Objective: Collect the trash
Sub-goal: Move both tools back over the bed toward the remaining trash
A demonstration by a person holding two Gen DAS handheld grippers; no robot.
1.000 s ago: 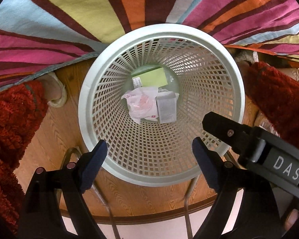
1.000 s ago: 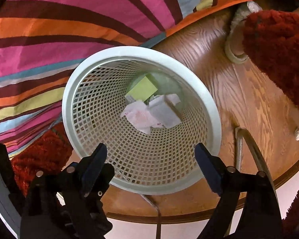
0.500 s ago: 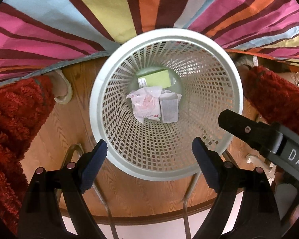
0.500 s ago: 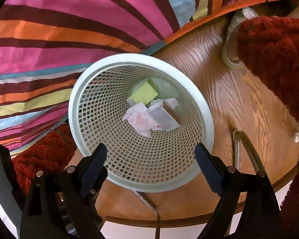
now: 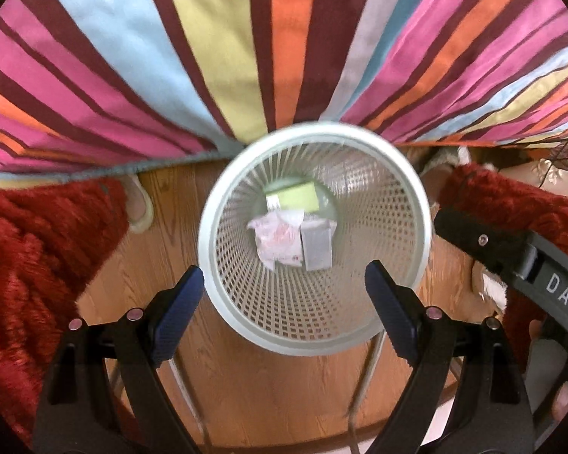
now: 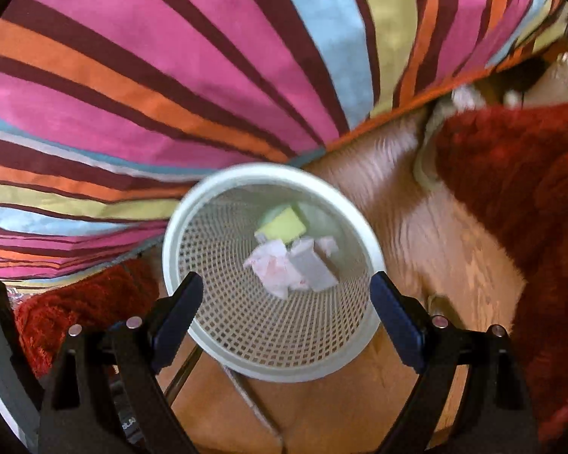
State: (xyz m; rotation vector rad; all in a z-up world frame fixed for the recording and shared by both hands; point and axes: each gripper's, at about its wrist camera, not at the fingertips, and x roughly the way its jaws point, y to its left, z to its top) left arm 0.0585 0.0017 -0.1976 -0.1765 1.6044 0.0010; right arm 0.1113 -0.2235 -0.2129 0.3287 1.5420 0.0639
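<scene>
A white mesh waste basket (image 5: 392, 196) (image 6: 208, 261) stands on the wooden floor, seen from straight above. At its bottom lie a yellow-green box (image 5: 297, 198) (image 6: 284, 223), a crumpled white and pink wrapper (image 5: 278, 240) (image 6: 270, 268) and a small grey carton (image 5: 316, 247) (image 6: 316, 268). My left gripper (image 5: 284, 302) hangs open high above the basket's near rim, nothing between its fingers. My right gripper (image 6: 286, 308) is open and empty too, above the same rim. In the left wrist view the right gripper's black body shows at the right edge.
A striped cloth (image 5: 246, 49) (image 6: 170, 75) in pink, orange, blue and yellow hangs behind the basket. Red fluffy fabric (image 5: 38, 257) (image 6: 518, 196) flanks it on both sides. Thin metal legs (image 5: 363, 386) cross the wooden floor (image 5: 276, 389) below the basket.
Both grippers have risen, so the basket looks smaller and more of the striped cloth shows. The trash in the basket has not moved. Both grippers stay open.
</scene>
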